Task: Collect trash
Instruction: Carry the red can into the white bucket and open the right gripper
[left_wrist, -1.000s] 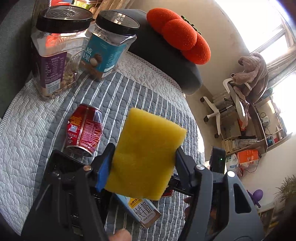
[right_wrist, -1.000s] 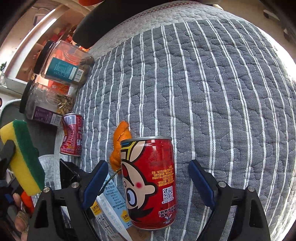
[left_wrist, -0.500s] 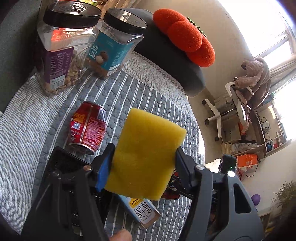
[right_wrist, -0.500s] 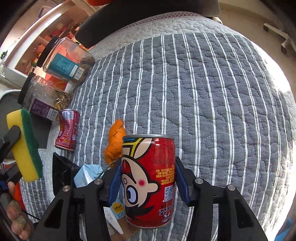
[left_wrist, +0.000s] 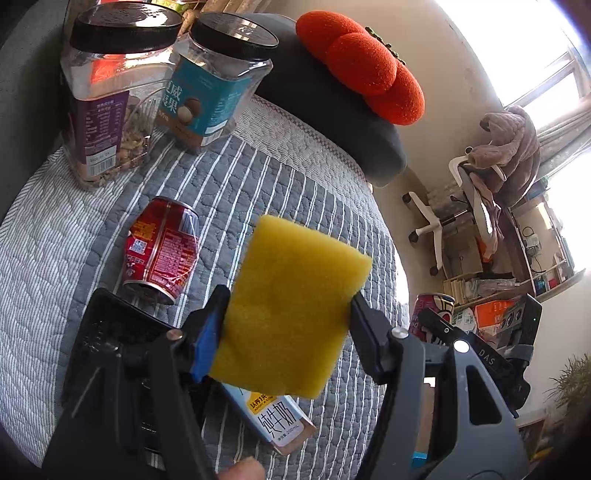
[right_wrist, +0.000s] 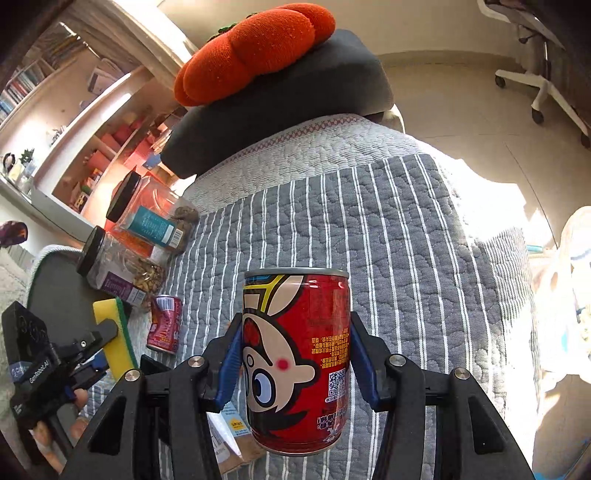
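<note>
Two grippers are loaded: our right gripper (right_wrist: 295, 354) has its jaws clenched on an upright red cartoon can (right_wrist: 297, 362), held up off the striped quilt (right_wrist: 406, 240), while our left gripper (left_wrist: 286, 325) pinches a yellow sponge (left_wrist: 291, 314) between its jaws. On the quilt below we see a dented red can (left_wrist: 160, 247) lying on its side and a milk carton (left_wrist: 273, 417) just beneath the sponge. Two black-lidded snack jars (left_wrist: 110, 85) stand at the quilt's far edge beside a dark cushion (left_wrist: 332, 110).

milk carton (left_wrist: 275, 421) half behind sponge (left_wrist: 291, 317)
</note>
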